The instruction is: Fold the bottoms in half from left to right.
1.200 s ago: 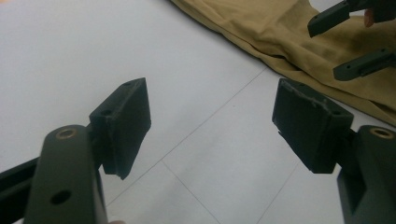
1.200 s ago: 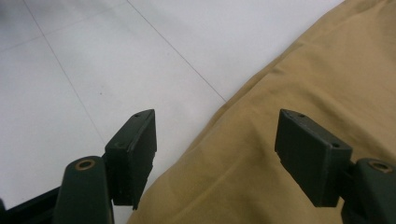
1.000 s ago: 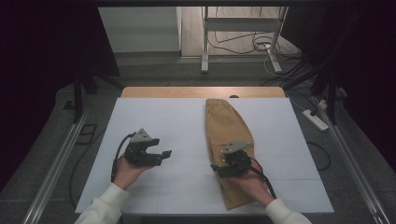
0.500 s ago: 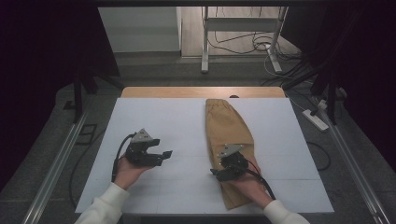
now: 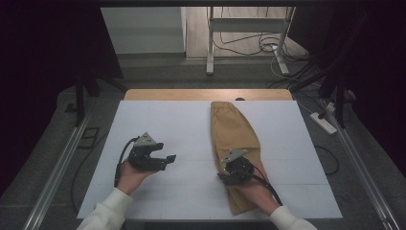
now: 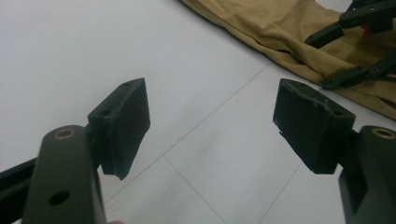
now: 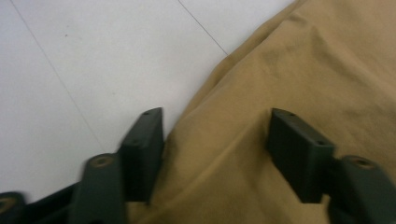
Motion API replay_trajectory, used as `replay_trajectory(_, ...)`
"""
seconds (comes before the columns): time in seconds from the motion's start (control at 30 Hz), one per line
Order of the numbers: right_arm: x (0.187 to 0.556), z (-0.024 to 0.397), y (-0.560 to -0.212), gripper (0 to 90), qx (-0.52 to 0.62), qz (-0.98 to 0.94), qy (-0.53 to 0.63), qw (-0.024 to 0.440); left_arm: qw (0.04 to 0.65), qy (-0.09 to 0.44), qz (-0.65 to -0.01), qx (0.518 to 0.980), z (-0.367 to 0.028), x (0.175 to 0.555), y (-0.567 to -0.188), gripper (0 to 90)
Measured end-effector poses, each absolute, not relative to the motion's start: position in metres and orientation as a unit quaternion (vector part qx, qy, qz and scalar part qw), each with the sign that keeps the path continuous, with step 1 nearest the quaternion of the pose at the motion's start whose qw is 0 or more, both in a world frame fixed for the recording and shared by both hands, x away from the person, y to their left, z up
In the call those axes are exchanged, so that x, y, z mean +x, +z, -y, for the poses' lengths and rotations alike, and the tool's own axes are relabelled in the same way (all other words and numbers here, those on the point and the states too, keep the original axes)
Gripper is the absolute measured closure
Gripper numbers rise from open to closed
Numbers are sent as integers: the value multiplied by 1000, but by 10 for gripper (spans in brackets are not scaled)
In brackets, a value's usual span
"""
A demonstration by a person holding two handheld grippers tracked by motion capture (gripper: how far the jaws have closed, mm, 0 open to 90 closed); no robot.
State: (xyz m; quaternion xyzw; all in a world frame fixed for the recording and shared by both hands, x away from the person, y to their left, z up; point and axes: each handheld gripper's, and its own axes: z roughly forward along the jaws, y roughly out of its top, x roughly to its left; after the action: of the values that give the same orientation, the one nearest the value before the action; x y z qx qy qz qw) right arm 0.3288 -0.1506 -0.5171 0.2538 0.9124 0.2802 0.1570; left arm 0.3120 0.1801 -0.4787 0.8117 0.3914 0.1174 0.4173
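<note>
The right gripper (image 5: 226, 176) sits low over the left edge of a folded tan garment (image 5: 235, 134) on the white table sheet (image 5: 182, 124). Its jaws have just been closing, and a ridge of the cloth (image 7: 280, 93) lies between them, one pad at the fabric's edge, the other on top; a firm pinch cannot be made out. The left gripper (image 5: 170, 159) rests well to the left of the garment, jaws apart over bare sheet (image 6: 93, 46) with nothing between them, the tan cloth (image 6: 280, 28) ahead of its tips.
</note>
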Motion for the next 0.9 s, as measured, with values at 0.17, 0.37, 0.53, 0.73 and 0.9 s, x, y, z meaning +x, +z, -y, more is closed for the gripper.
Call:
replay_trajectory(0.17,329,152,-516,612,254,-915,274,153,417,118,-392,812,-180,312,-479,265)
replay_trajectory(0.37,334,159,-513,792,264,-915,270,143,417,118,-391,812,-180,312,-480,265)
replay_trajectory(0.53,336,162,-513,829,268,-913,276,134,418,117,-390,812,-180,312,-480,263)
replay_trajectory(0.73,336,164,-510,843,267,-911,284,134,420,116,-392,811,-181,312,-480,263)
replay_trajectory(0.9,335,165,-508,845,268,-908,296,128,421,114,-392,810,-181,313,-480,263)
